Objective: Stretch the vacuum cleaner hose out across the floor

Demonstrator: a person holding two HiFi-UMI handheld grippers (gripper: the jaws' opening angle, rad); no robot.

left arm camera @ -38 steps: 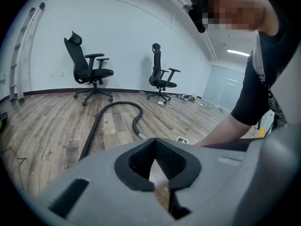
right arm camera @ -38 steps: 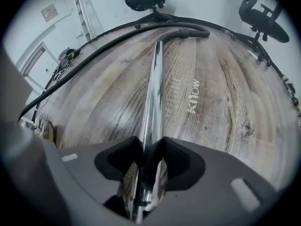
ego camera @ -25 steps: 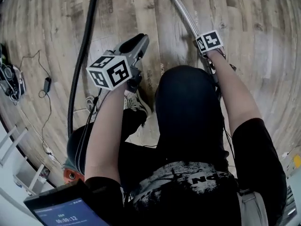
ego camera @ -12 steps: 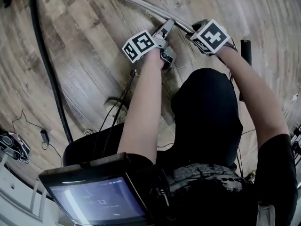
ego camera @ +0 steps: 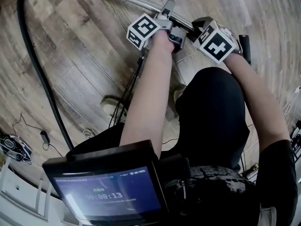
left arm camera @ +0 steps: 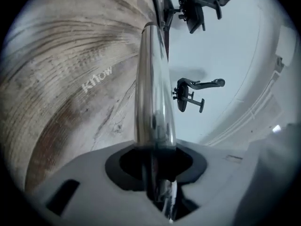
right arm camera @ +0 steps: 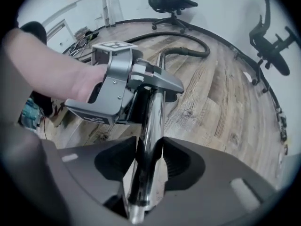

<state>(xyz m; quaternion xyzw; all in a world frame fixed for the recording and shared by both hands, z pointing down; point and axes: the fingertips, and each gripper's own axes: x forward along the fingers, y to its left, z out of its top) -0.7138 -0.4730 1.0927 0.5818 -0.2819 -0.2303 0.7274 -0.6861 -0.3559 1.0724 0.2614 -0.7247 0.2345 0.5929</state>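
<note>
Left gripper (ego camera: pixel 169 12), jaws just closing, and right gripper (ego camera: pixel 200 27) both clamp the chrome wand (ego camera: pixel 136 1) above a wooden floor (ego camera: pixel 84 51); black hose (ego camera: pixel 37 74) at its left edge, office chairs (right arm camera: pixel 171 1) along the white wall (right arm camera: pixel 221 8).

Left gripper (left arm camera: pixel 155 149) jaws just closed onto metal tube (left arm camera: pixel 153 93) — wood floor (left arm camera: pixel 70 79) left, office chairs (left arm camera: pixel 193 94) right

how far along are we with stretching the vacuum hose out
Done: both grippers are on the metal tube. In hand: the right gripper is clamped on it; the left gripper's jaws have just been closing, tube between them. Remaining: the black hose lies curved on the floor, so the pull to straighten it remains.
</note>
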